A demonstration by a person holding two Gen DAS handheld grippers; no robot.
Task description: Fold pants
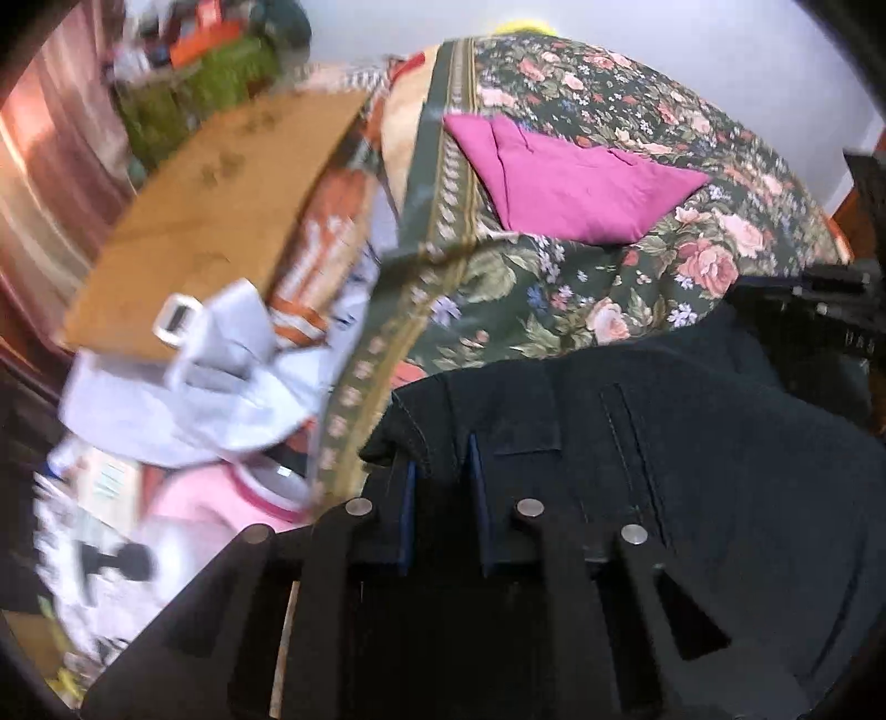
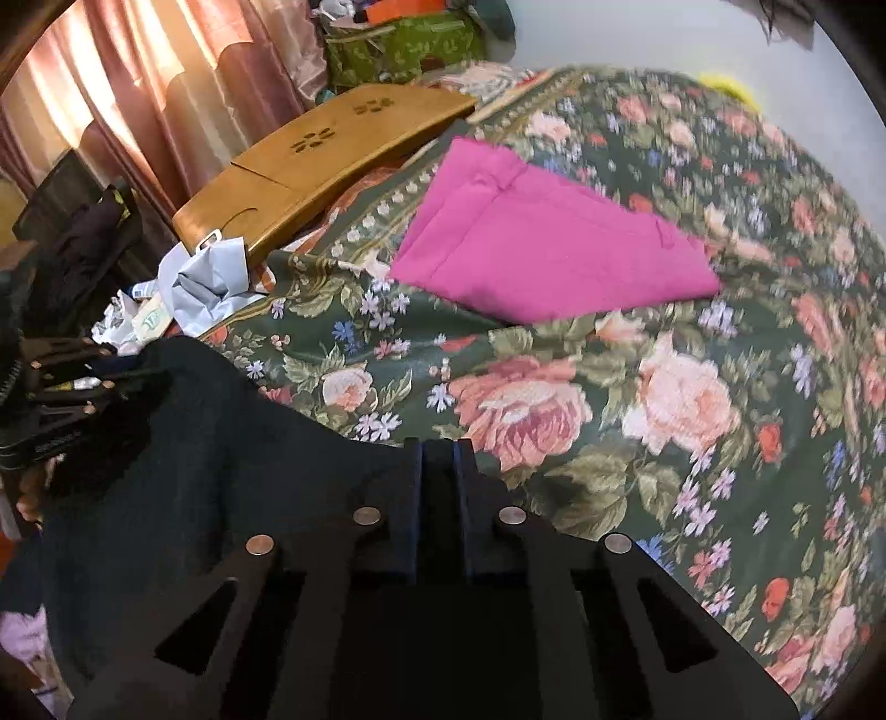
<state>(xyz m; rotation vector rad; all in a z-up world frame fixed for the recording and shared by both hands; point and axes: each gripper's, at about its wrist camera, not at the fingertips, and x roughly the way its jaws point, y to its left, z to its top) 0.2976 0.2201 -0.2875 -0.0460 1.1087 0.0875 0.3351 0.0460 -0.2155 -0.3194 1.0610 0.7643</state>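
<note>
Dark navy pants [image 1: 692,443] hang stretched between my two grippers above the near edge of a bed with a floral cover [image 1: 554,293]. My left gripper [image 1: 440,448] is shut on the pants' waistband edge, near a belt loop. In the right wrist view the pants [image 2: 183,443] spread to the left, and my right gripper [image 2: 440,448] is shut on their other edge. The left gripper also shows at the left edge of the right wrist view [image 2: 66,387]. A folded magenta garment [image 2: 542,243] lies further back on the bed; it also shows in the left wrist view [image 1: 570,183].
A wooden lap table [image 2: 310,160] lies at the bed's left side beside crumpled pale blue cloth [image 2: 205,282] and clutter. Pink curtains [image 2: 138,83] hang at the back left. A green bag [image 2: 398,44] sits behind. The floral cover [image 2: 692,415] fills the right.
</note>
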